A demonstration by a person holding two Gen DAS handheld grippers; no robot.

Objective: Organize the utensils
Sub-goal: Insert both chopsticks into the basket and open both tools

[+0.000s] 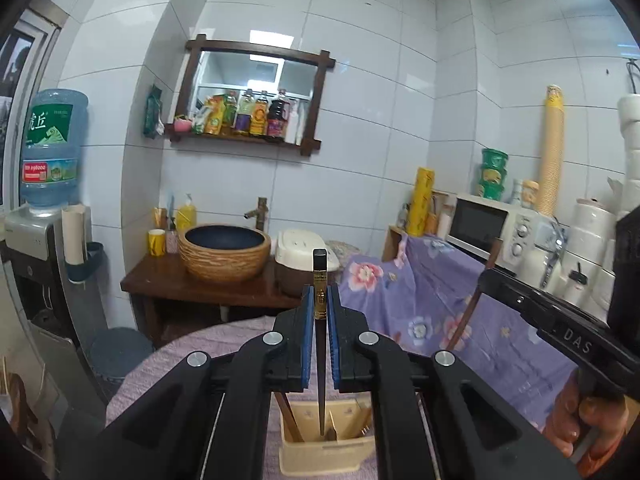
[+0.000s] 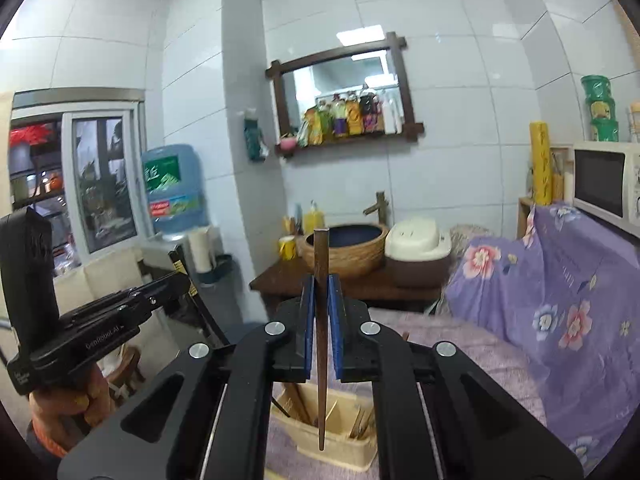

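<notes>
Left wrist view: our left claw clamps a black chopstick | right claw clamps a brown chopstick | both tips hang above the holder at 6 o'clock | risk: a thin stick pivots in our pads, misses its slot.

A beige utensil holder stands on the purple-clothed table.

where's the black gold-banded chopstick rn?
Left wrist view, centre: the black chopstick stands upright, clamped in the left gripper, its tip above the beige utensil holder on the purple-covered table.
</notes>
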